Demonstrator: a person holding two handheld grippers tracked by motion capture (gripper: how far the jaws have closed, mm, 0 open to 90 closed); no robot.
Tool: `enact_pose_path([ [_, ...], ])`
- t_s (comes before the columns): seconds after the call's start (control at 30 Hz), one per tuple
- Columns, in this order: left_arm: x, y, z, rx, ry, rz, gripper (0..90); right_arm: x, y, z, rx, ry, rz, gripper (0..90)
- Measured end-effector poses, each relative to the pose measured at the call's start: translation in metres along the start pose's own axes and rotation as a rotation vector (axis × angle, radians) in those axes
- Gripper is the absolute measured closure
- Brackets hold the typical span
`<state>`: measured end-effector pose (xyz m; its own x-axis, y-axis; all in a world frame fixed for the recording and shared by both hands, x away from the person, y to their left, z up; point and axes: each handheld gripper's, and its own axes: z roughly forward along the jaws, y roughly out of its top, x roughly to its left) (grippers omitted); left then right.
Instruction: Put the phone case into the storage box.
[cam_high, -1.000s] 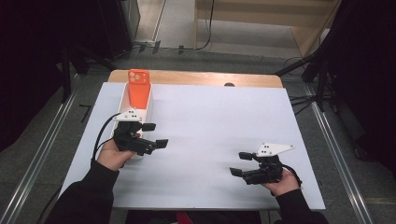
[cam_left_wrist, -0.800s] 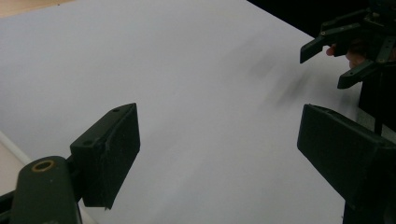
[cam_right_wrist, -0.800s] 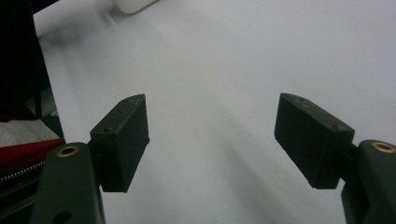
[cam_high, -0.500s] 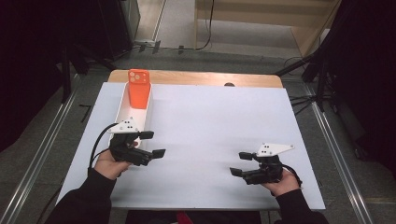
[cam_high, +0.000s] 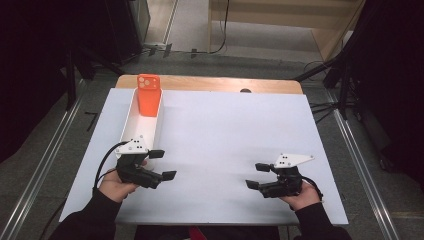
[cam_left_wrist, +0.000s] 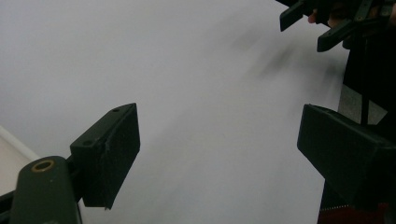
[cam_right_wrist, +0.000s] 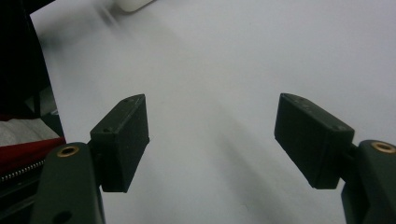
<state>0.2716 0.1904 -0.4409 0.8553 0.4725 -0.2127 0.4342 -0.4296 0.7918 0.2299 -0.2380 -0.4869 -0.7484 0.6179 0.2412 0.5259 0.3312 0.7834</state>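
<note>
An orange phone case (cam_high: 149, 95) stands leaning in the far end of a long white tray (cam_high: 129, 122) at the table's left. My left gripper (cam_high: 163, 164) hovers just past the tray's near end, pointing right, open with nothing between its jaws. In the left gripper view the left gripper (cam_left_wrist: 219, 149) faces bare white table, and the right gripper (cam_left_wrist: 322, 23) is at the top right. My right gripper (cam_high: 256, 175) sits near the front right, pointing left, open and empty. The right gripper view has the right gripper (cam_right_wrist: 212, 140) over the white surface.
The white tabletop (cam_high: 235, 130) spreads between the two grippers. A wooden strip (cam_high: 210, 84) runs along its far edge. Metal rails (cam_high: 45, 165) flank the table, and a corner of the tray (cam_right_wrist: 133, 3) is at the top of the right gripper view.
My left gripper has drawn back toward the person, away from the tray's near end, with its jaws still apart. The right gripper has stayed where it was.
</note>
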Motion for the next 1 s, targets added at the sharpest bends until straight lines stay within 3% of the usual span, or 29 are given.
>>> enact_pose_path([
  [0.23, -0.006, -0.01, 0.0, 0.032, 0.001, 0.017, 13.4, 0.0, 0.0, 0.0, 0.0, 0.0, -0.001, 24.9],
  [1.0, -0.006, -0.026, -0.001, 0.059, -0.01, -0.002, 13.4, 0.0, 0.0, 0.001, 0.006, 0.003, 0.004, 24.9],
])
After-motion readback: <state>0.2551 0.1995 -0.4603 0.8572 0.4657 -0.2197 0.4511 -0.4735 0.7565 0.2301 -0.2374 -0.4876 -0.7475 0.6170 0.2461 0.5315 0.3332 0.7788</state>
